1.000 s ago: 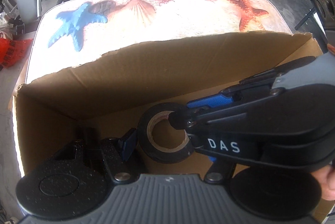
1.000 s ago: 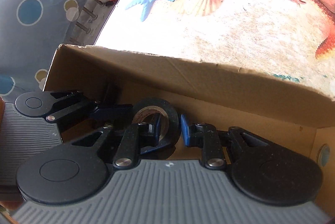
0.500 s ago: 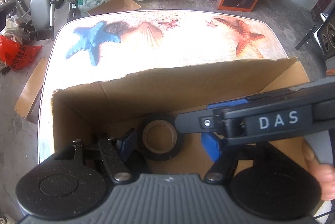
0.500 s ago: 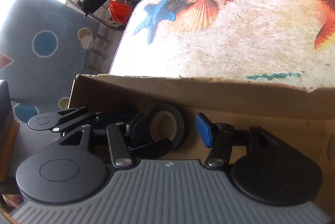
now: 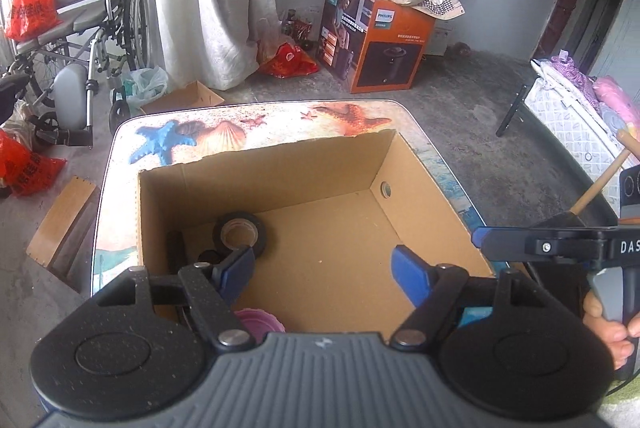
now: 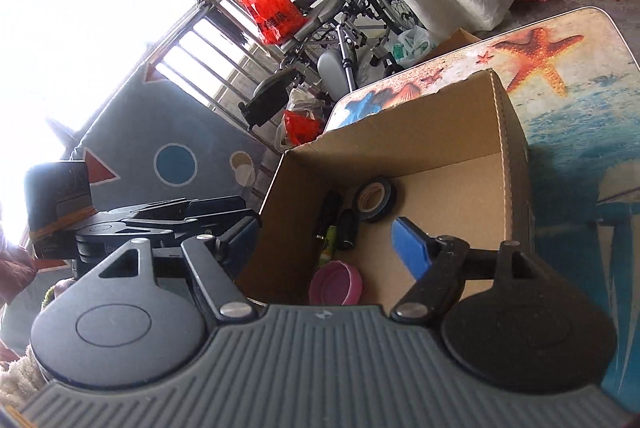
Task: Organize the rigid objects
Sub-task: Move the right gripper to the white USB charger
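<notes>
An open cardboard box [image 5: 280, 180] stands on the seashell-print table [image 5: 272, 124]. A black tape roll [image 5: 239, 233] leans near the box's left wall, free of both grippers. A pink lid [image 5: 259, 320] lies at the near edge. My left gripper [image 5: 322, 268] hovers above the box, jaws opening, nothing between them. My right gripper [image 5: 484, 240] is off to the right, in a hand [image 5: 604, 316]. In the right wrist view my right gripper [image 6: 324, 240] is above the box [image 6: 400, 144], jaws opening and empty. Below are the tape roll [image 6: 375, 198], the pink lid [image 6: 335, 284] and dark items [image 6: 347, 228].
A wheelchair [image 5: 92, 28], red bags and a curtain stand behind the table. An orange carton [image 5: 376, 40] sits on the floor beyond. A wooden board [image 5: 64, 224] lies left of the table, and a bed [image 5: 580, 116] is at the right. A wooden handle [image 5: 600, 184] pokes up near the right gripper.
The right gripper let go of the tape roll, which stays in the box. Both grippers pulled back and up out of the box, and their jaws spread wider.
</notes>
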The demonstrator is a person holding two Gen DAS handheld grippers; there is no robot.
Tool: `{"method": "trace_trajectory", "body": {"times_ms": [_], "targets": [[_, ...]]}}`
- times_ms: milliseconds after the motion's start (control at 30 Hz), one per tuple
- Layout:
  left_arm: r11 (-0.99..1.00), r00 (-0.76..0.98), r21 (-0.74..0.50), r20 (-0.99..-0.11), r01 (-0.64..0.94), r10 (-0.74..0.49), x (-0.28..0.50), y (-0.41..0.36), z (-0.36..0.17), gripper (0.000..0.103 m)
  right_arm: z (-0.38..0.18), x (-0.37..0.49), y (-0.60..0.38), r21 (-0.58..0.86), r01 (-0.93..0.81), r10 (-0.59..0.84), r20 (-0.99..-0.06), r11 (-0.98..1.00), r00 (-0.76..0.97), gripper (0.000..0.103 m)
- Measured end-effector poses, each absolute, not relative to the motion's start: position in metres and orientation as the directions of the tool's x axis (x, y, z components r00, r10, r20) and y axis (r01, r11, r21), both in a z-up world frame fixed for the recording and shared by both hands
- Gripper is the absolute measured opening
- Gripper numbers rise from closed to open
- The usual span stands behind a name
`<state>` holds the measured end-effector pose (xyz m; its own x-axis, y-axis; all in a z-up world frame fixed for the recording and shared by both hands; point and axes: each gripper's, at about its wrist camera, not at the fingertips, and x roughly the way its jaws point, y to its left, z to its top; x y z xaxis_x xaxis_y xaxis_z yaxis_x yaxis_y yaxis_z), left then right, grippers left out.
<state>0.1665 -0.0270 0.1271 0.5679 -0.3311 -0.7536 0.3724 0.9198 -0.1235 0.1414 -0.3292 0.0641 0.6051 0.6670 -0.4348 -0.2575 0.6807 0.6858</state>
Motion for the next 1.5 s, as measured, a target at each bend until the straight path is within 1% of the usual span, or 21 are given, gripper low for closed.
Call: {"method": "trace_trajectory", "body": {"times_ms": [133, 300, 467, 567, 700, 800, 833, 900, 933, 1000, 1100, 1200, 1400, 1467, 1500], "targets": [[0.918, 0.622, -0.055, -0.719, 0.392, -0.309, 0.117, -0.041, 0.111, 0.081, 0.041, 0.09, -0.344, 0.706, -0.216, 0.63, -0.399, 0.675, 0.666, 0.075], [0.909, 0.628, -0.027, -0.714, 0.416, -0.309, 0.072, -0.069, 0.072, 0.081, 0.011, 0.056, -0.339, 0.681, -0.187, 0.592, -0.427, 0.708, 0.684, 0.074], [0.906, 0.63, -0.026, -0.71, 0.423, -0.315, 0.046, -0.096, 0.035, 0.081, -0.01, 0.045, -0.327, 0.661, -0.188, 0.588, -0.456, 0.726, 0.668, 0.074], [0.901, 0.65, 0.018, -0.699, 0.433, -0.298, 0.036, -0.109, 0.018, 0.08, -0.017, 0.041, -0.325, 0.645, -0.184, 0.576, -0.472, 0.742, 0.668, 0.074], [0.895, 0.683, 0.084, -0.679, 0.439, -0.271, 0.03, -0.12, 0.003, 0.079, -0.028, 0.038, -0.331, 0.661, -0.163, 0.573, -0.47, 0.733, 0.671, 0.074], [0.886, 0.696, 0.128, -0.672, 0.446, -0.254, 0.031, -0.126, -0.006, 0.072, -0.036, 0.04, -0.332, 0.67, -0.148, 0.573, -0.474, 0.727, 0.668, 0.072], [0.886, 0.7, 0.137, -0.67, 0.444, -0.247, 0.033, -0.127, -0.009, 0.067, -0.039, 0.043, -0.333, 0.675, -0.141, 0.575, -0.478, 0.724, 0.664, 0.071], [0.888, 0.706, 0.145, -0.667, 0.436, -0.238, 0.036, -0.128, -0.014, 0.06, -0.039, 0.052, -0.333, 0.681, -0.132, 0.58, -0.486, 0.72, 0.655, 0.064], [0.889, 0.709, 0.15, -0.665, 0.434, -0.234, 0.039, -0.129, -0.017, 0.057, -0.041, 0.056, -0.333, 0.682, -0.127, 0.579, -0.491, 0.721, 0.651, 0.062], [0.887, 0.705, 0.149, -0.669, 0.437, -0.235, 0.043, -0.131, -0.022, 0.054, -0.045, 0.059, -0.33, 0.684, -0.115, 0.577, -0.5, 0.721, 0.646, 0.054], [0.885, 0.697, 0.146, -0.677, 0.442, -0.237, 0.051, -0.132, -0.028, 0.049, -0.053, 0.069, -0.327, 0.699, -0.097, 0.586, -0.506, 0.708, 0.632, 0.047], [0.888, 0.696, 0.142, -0.679, 0.437, -0.234, 0.058, -0.133, -0.033, 0.047, -0.058, 0.079, -0.323, 0.702, -0.094, 0.596, -0.518, 0.706, 0.614, 0.043], [0.898, 0.696, 0.144, -0.686, 0.417, -0.214, 0.071, -0.136, -0.04, 0.039, -0.07, 0.099, -0.311, 0.694, -0.104, 0.614, -0.545, 0.712, 0.571, 0.037], [0.9, 0.691, 0.14, -0.692, 0.412, -0.209, 0.075, -0.137, -0.042, 0.033, -0.074, 0.105, -0.307, 0.694, -0.102, 0.617, -0.551, 0.712, 0.562, 0.036], [0.902, 0.69, 0.138, -0.694, 0.409, -0.207, 0.076, -0.138, -0.043, 0.032, -0.076, 0.107, -0.305, 0.694, -0.1, 0.618, -0.554, 0.713, 0.558, 0.034]]}}
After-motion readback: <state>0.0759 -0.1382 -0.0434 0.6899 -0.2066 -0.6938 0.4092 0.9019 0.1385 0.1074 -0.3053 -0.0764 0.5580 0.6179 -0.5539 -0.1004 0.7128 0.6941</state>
